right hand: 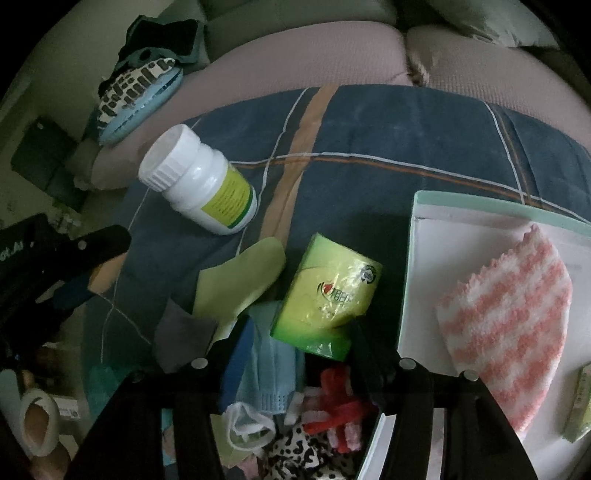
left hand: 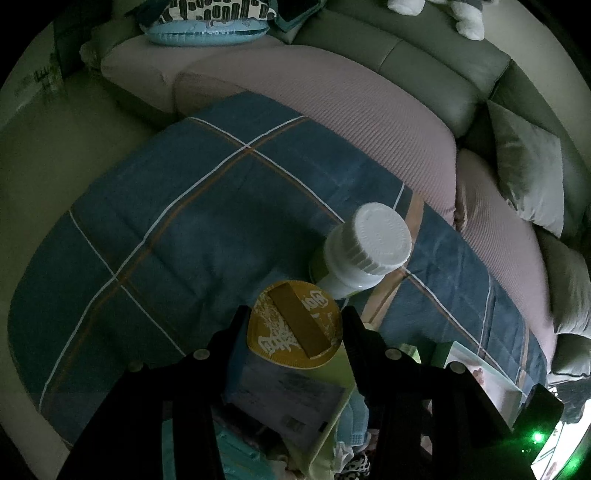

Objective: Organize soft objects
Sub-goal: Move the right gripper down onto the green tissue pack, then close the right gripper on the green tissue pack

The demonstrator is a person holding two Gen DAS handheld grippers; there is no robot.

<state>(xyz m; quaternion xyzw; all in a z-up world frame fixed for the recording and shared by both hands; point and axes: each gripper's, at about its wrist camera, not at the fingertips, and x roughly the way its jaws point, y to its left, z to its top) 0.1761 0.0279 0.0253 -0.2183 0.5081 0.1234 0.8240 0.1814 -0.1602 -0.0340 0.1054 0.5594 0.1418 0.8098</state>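
My left gripper (left hand: 293, 325) is shut on a container with a round yellow lid (left hand: 295, 320), held above a blue plaid blanket (left hand: 192, 221). A white pill bottle (left hand: 364, 249) stands just beyond it; it also shows in the right wrist view (right hand: 199, 181), lying tilted on the blanket (right hand: 369, 147). My right gripper (right hand: 299, 332) is open over a green tissue pack (right hand: 328, 295), a light blue mask (right hand: 271, 373) and a pale green insole (right hand: 240, 284). A pink-and-white striped cloth (right hand: 509, 325) lies in a white box (right hand: 428, 258) at the right.
A pile of small soft items, red-and-white fluffy piece (right hand: 340, 406) and leopard-print fabric (right hand: 295, 454), lies below the right gripper. A pink sofa seat (left hand: 332, 103), grey cushion (left hand: 528, 173), blue inflatable cushion (left hand: 207, 33) and white plush toy (left hand: 469, 18) lie beyond the blanket.
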